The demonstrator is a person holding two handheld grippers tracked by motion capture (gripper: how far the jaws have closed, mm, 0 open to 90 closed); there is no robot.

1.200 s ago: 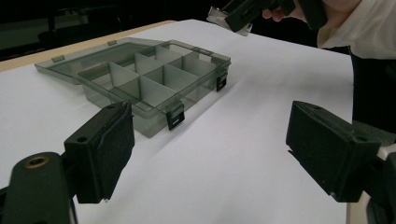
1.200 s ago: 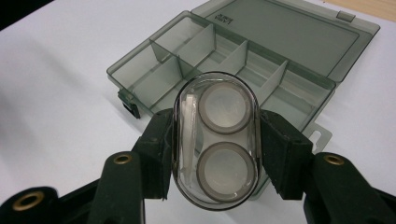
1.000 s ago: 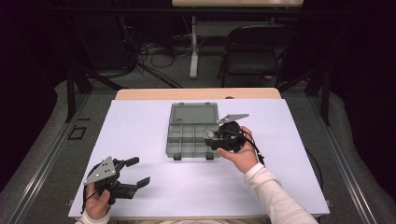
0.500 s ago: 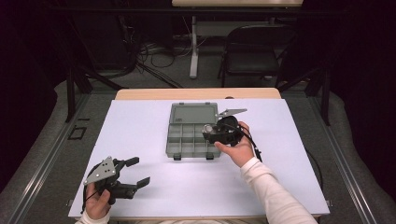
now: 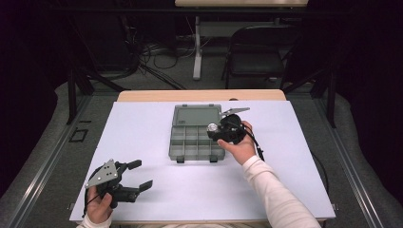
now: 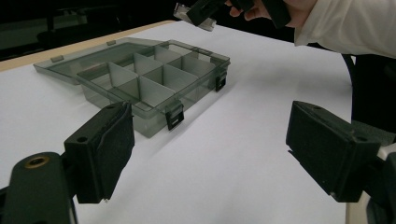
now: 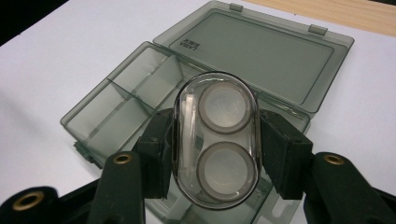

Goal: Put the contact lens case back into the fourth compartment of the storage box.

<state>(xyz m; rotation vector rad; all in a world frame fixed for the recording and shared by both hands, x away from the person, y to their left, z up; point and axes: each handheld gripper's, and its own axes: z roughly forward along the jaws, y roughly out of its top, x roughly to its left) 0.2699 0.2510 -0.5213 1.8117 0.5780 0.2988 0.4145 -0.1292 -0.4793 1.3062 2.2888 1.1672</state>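
— What do we see, biggest first?

— The white table (image 5: 157, 128), then the grey compartment box (image 5: 196, 142) at its middle, lid laid open. Our right gripper (image 7: 215, 154) hangs over the box's right side, jaws clamped on a clear oval case (image 7: 215, 140) (two round discs inside).

— And our left gripper (image 5: 135, 175)?

— Near the front edge, jaws spread, holding nothing.

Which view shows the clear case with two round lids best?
Right gripper view: the clear case sits close up, both round lids plain, pinched between the right tool pads above the open organizer box. High view gives a tiny glint at that tool; left gripper view catches an edge at the top.
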